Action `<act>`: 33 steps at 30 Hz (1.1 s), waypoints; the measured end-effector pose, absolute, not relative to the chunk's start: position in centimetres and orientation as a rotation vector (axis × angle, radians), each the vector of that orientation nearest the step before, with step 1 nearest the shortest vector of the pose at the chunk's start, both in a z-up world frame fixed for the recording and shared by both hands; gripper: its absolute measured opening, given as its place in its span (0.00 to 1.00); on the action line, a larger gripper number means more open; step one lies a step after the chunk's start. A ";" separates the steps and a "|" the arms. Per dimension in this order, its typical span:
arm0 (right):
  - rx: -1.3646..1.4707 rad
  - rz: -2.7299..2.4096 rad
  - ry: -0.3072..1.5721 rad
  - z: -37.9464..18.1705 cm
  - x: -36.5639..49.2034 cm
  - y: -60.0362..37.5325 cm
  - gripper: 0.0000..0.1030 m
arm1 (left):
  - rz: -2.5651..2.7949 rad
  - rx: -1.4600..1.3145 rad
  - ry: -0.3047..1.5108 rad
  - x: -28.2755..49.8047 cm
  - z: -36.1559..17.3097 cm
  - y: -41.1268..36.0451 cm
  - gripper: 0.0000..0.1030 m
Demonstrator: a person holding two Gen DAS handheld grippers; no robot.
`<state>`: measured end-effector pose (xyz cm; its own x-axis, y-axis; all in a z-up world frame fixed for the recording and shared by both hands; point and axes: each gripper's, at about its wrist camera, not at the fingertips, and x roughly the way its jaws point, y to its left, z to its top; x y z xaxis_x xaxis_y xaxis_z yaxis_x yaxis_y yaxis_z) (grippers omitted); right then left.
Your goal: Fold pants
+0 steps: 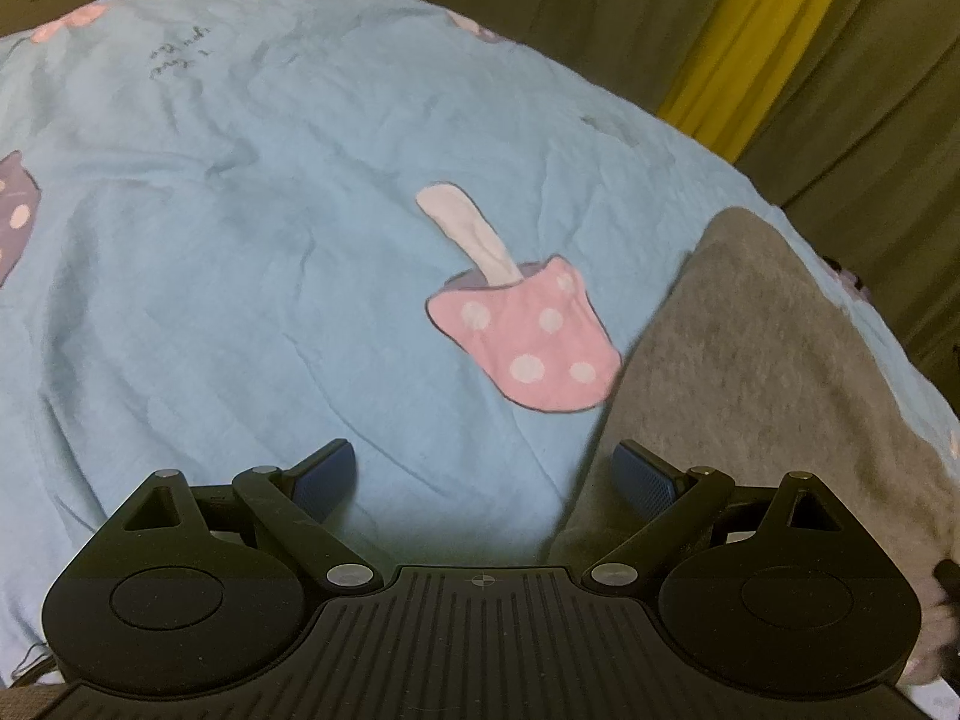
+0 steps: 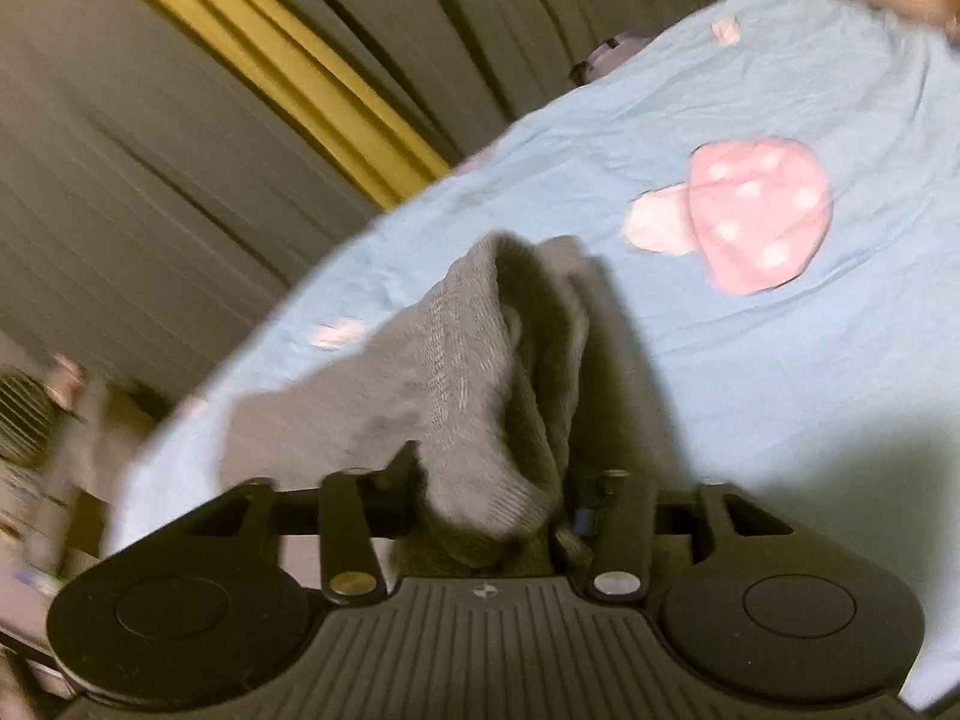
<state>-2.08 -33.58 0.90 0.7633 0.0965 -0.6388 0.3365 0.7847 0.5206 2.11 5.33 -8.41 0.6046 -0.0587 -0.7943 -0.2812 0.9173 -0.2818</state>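
The grey pants [image 1: 750, 372] lie on a light blue bedsheet [image 1: 270, 240] with pink mushroom prints, at the right in the left wrist view. My left gripper [image 1: 483, 474] is open and empty just above the sheet, its right finger at the pants' left edge. In the right wrist view my right gripper [image 2: 492, 498] is shut on a bunched fold of the grey pants [image 2: 474, 360] and holds it up off the sheet [image 2: 780, 390]. The rest of the pants trails down to the bed.
Grey curtains [image 2: 150, 150] with a yellow strip [image 2: 288, 60] hang past the bed's far edge. A pink mushroom print [image 1: 528, 336] lies left of the pants. Blurred clutter [image 2: 42, 420] stands beside the bed at the left of the right wrist view.
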 end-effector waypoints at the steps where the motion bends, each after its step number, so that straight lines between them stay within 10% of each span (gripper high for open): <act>1: 0.588 -0.216 0.714 0.9 -2.1 -33.5 0.75 | 0.126 -0.401 0.924 2.2 -8.4 5.2 0.94; 3: 0.538 -0.253 0.713 0.8 -2.4 -33.9 0.95 | 0.107 -0.399 0.919 2.2 -8.4 5.0 0.94; 19: 0.867 0.048 0.818 -4.7 -0.9 -37.6 0.96 | -0.289 -0.420 1.016 8.1 -10.6 2.3 0.94; 26: 0.840 0.095 0.782 -4.9 -0.4 -37.6 0.75 | -0.480 -0.414 0.981 11.1 -10.8 1.4 0.90; 33: 0.955 0.187 0.797 -6.0 2.0 -38.5 0.96 | -0.553 -0.438 0.992 13.5 -12.4 0.6 0.91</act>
<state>1.99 -38.54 -6.00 0.7067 0.4743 -0.5250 0.1918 0.5858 0.7874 13.48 0.63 -12.37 0.4303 -0.6181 -0.6578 0.2348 0.7803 -0.5796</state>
